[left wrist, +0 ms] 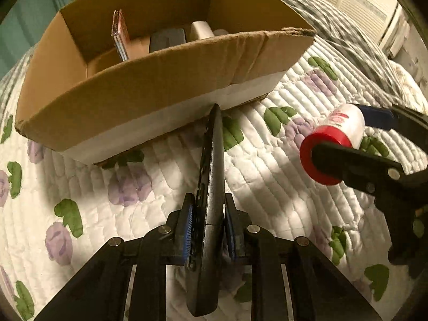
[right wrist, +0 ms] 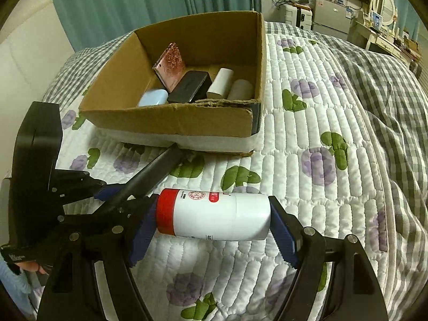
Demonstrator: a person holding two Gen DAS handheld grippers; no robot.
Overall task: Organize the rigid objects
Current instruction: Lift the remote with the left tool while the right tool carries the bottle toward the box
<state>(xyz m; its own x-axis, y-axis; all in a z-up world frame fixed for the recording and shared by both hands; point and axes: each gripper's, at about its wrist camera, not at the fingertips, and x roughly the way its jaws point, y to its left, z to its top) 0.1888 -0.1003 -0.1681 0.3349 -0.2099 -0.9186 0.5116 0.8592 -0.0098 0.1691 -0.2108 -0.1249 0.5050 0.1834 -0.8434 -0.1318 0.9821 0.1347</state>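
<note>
My left gripper (left wrist: pixel 207 230) is shut on a black remote control (left wrist: pixel 211 176), held on edge, its tip just short of the cardboard box (left wrist: pixel 133 101). The remote also shows in the right wrist view (right wrist: pixel 157 168). My right gripper (right wrist: pixel 211 230) is shut on a white bottle with a red cap (right wrist: pixel 214 215), gripped end to end and held sideways above the quilt. The bottle shows in the left wrist view (left wrist: pixel 334 144) to the right of the remote. The box (right wrist: pixel 171 117) holds a pink case (right wrist: pixel 171 65), a black case (right wrist: pixel 190 87), a light blue case (right wrist: pixel 152 99) and two white cylinders (right wrist: pixel 220 83).
The box stands on a bed with a white quilt printed with purple flowers (right wrist: pixel 318 165). A grey checked blanket (right wrist: pixel 388 101) lies bunched on the right. Teal curtains (right wrist: pixel 133 5) hang behind the box. Furniture stands at the far right.
</note>
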